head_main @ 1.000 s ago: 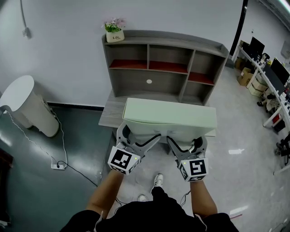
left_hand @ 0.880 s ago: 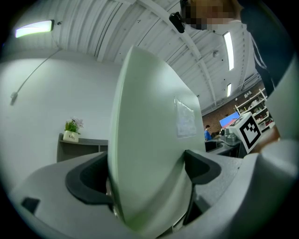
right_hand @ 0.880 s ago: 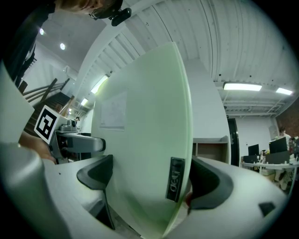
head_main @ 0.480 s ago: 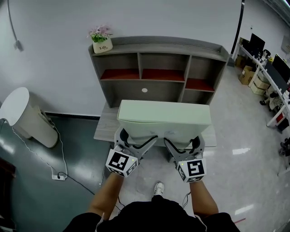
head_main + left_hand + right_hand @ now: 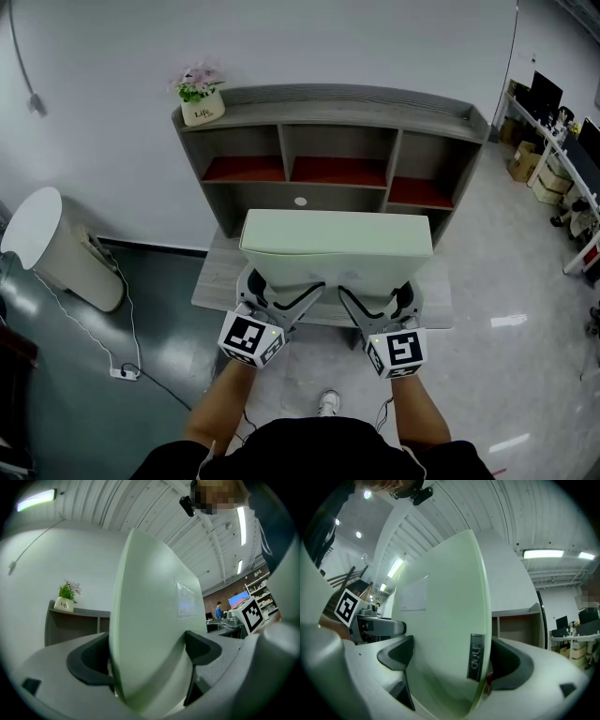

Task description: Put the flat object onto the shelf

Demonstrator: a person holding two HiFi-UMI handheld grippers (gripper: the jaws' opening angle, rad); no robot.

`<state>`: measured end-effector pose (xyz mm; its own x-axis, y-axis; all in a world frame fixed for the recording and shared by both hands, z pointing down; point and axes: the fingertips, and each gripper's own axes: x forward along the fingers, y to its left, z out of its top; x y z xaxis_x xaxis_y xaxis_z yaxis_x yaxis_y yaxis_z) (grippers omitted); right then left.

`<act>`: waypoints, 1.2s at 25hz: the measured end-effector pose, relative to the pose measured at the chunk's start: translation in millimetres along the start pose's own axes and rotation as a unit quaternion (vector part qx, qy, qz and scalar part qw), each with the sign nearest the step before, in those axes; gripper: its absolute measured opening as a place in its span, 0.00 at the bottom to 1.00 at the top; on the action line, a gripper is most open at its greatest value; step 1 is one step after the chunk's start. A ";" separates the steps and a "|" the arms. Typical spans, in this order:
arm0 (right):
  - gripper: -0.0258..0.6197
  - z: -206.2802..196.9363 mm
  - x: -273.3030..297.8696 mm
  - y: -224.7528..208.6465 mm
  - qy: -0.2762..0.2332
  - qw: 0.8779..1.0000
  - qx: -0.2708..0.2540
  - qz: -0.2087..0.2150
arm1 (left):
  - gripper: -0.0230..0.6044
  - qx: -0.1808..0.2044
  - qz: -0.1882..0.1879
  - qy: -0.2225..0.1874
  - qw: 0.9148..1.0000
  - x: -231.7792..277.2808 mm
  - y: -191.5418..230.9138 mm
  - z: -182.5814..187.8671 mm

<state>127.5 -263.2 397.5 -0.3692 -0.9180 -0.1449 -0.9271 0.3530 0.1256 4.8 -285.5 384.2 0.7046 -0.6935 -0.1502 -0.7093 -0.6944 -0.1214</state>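
Pale green flat rectangular panel (image 5: 336, 246) is held off the ground in both grippers, clear of the shelf, its far edge towards the grey wooden shelf unit (image 5: 328, 105). From the head view it covers the lower middle of that unit and much of the grey worktop (image 5: 212, 281) below it.

Left gripper (image 5: 281, 291): jaws clamped on the panel's near edge, left of centre; the left gripper view shows a dark pad on either face. Right gripper (image 5: 377, 298): same pinch, right of centre, pads on both faces.

Markings:
- Pale rectangular sticker (image 5: 186, 599) on one panel face; print not legible.
- Small grey tag (image 5: 476, 657) on the panel's edge at the right gripper; characters too blurred to read.
- Black-and-white square markers on each gripper's cube.
- White pot of the small flowering plant (image 5: 199, 94) on the unit's top left corner reads "Life".

Shelf unit: three upper compartments with red floors, and a white round spot (image 5: 300, 201) on the back panel below them. White round-topped bin (image 5: 52, 234) stands on the floor well left.
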 end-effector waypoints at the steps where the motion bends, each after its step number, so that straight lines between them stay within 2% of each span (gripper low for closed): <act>1: 0.81 -1.5 3.5 -3.2 -0.002 1.000 0.002 0.002 | 0.83 0.001 0.002 0.001 1.000 3.9 1.9 -1.5; 10: 0.81 -4.1 27.5 -22.9 -0.009 1.000 0.004 0.017 | 0.83 0.001 0.015 -0.001 1.000 28.8 14.4 -4.9; 15: 0.81 -0.7 40.4 -31.8 -0.008 1.000 0.016 0.018 | 0.83 0.013 0.010 -0.006 1.000 42.7 22.0 4.7; 30: 0.81 25.3 127.7 -63.5 -0.025 0.999 -0.023 -0.007 | 0.83 0.006 -0.015 -0.040 0.999 110.4 94.7 21.9</act>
<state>137.7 -398.3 346.2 -0.3596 -0.9125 -0.1948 -0.9289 0.3304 0.1671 14.9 -423.6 334.6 0.7215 -0.6549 -0.2248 -0.6889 -0.7117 -0.1377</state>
